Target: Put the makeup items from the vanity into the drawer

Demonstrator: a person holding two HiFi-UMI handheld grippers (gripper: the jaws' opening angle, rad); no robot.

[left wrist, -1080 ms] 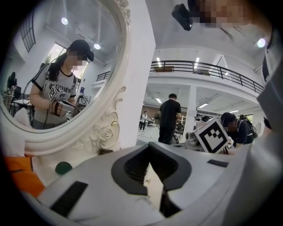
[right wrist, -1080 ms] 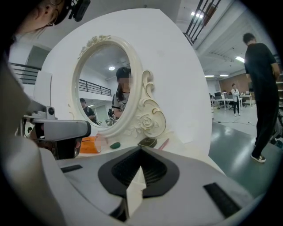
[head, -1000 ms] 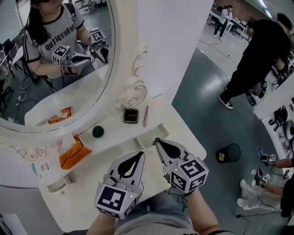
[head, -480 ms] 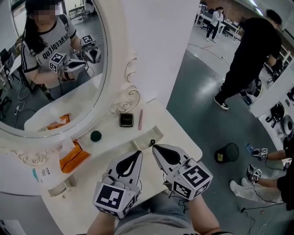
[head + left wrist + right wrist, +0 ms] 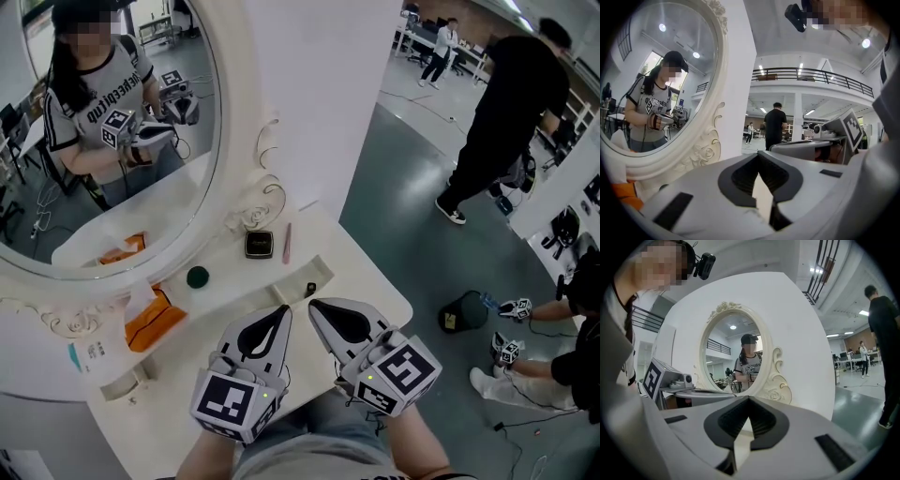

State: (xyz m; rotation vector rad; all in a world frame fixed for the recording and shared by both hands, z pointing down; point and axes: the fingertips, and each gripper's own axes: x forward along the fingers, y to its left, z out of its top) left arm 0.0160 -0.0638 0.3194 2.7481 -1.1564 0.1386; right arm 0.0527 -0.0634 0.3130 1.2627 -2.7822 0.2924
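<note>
On the white vanity, below the mirror, lie a black compact, a thin pink pencil and a dark green round item. A small black knob sits on a little drawer front at the edge of the raised shelf. My left gripper and right gripper hover side by side over the lower tabletop and point towards the shelf. Both are shut with nothing in them. The right tip hangs just short of the knob. In the gripper views, the left gripper and the right gripper show closed pads.
An orange tissue pack lies at the shelf's left. The oval mirror stands behind the items. A person in black stands on the floor at the right. A dark bin stands near the vanity's right corner.
The right gripper's tip was at the black knob and has lifted and drawn back a little from it. The left gripper has stayed in place.
</note>
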